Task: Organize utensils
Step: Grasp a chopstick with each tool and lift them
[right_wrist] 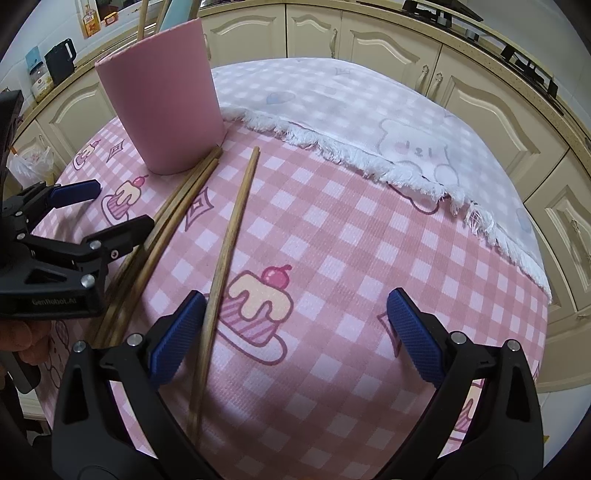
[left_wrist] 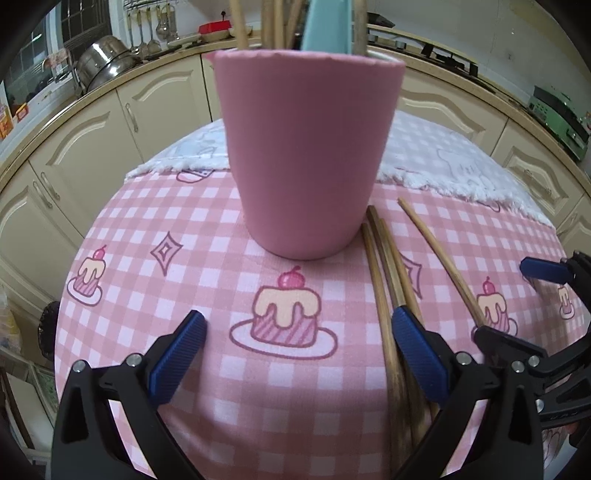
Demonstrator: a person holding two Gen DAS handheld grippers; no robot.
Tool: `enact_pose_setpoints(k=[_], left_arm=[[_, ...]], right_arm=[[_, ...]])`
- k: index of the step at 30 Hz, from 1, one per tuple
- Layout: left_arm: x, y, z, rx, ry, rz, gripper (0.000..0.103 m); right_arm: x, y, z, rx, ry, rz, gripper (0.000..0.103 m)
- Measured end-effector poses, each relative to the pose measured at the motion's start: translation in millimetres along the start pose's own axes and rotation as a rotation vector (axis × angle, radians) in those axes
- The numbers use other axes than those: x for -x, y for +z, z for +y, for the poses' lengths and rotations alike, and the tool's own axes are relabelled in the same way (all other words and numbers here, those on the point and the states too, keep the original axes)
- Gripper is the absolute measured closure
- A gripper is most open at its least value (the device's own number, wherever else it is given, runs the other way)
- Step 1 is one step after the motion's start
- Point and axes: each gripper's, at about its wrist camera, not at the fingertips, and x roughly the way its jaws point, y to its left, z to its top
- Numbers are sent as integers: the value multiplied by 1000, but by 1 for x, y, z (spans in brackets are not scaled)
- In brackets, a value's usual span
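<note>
Looking along the left gripper (left_wrist: 297,336), we see its blue-padded fingers spread wide with nothing between them, hovering over the pink checked tablecloth (left_wrist: 207,280); directly ahead stands the pink cup (left_wrist: 306,155), upright on the cloth, already holding several wooden chopsticks and a pale blue utensil (left_wrist: 327,24) whose upper parts run out of view. Just right of the cup's base lie three loose chopsticks (left_wrist: 384,280) bundled close together, their far tips near the cup (whether they touch it we cannot tell); their near ends pass under the left gripper's right finger (left_wrist: 421,354). A single chopstick (left_wrist: 439,254) lies apart from them, further right, angled toward the right gripper (left_wrist: 513,302), which shows at the frame's edge.

From the right wrist view, we find the right gripper (right_wrist: 295,332) equally wide open and empty; the single chopstick (right_wrist: 229,243) runs diagonally across the cloth, its near part just beside the inner face of the left-hand finger (right_wrist: 177,336), and we cannot tell whether they touch. The bundle (right_wrist: 166,229) lies to the left, pointing at the cup (right_wrist: 166,103); the left gripper (right_wrist: 99,206) hovers over it. A white fringed cloth (right_wrist: 369,122) with a bear print overlaps the far side of the table; cream cabinets (right_wrist: 388,48) curve behind.
</note>
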Motion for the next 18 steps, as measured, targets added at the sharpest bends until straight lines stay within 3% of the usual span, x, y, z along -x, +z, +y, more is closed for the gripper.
enact_pose_setpoints(k=[6, 8, 9, 13, 14, 15, 17, 18], left_arm=[[-3, 6, -3, -30, -1, 4, 5], [-1, 6, -5, -50, -20, 5, 12], [0, 8, -6, -60, -28, 4, 22], [5, 13, -13, -101, -56, 16, 54], [5, 17, -15, -107, -63, 21, 59], [6, 18, -16, -115, -70, 25, 70], [7, 19, -17, -124, -88, 36, 95], [8, 19, -17, -128, -95, 44, 97]], right_arm=[[-4, 6, 0, -4, -3, -8, 7], [-5, 13, 2, 3, 2, -7, 13], [-6, 17, 3, 3, 6, -8, 16], [-10, 33, 10, 17, 6, 16, 39], [-10, 35, 14, 29, 11, 21, 51], [-10, 36, 18, 45, 21, 27, 59], [-8, 37, 26, 74, 48, 40, 88], [-7, 36, 27, 77, 60, 42, 93]])
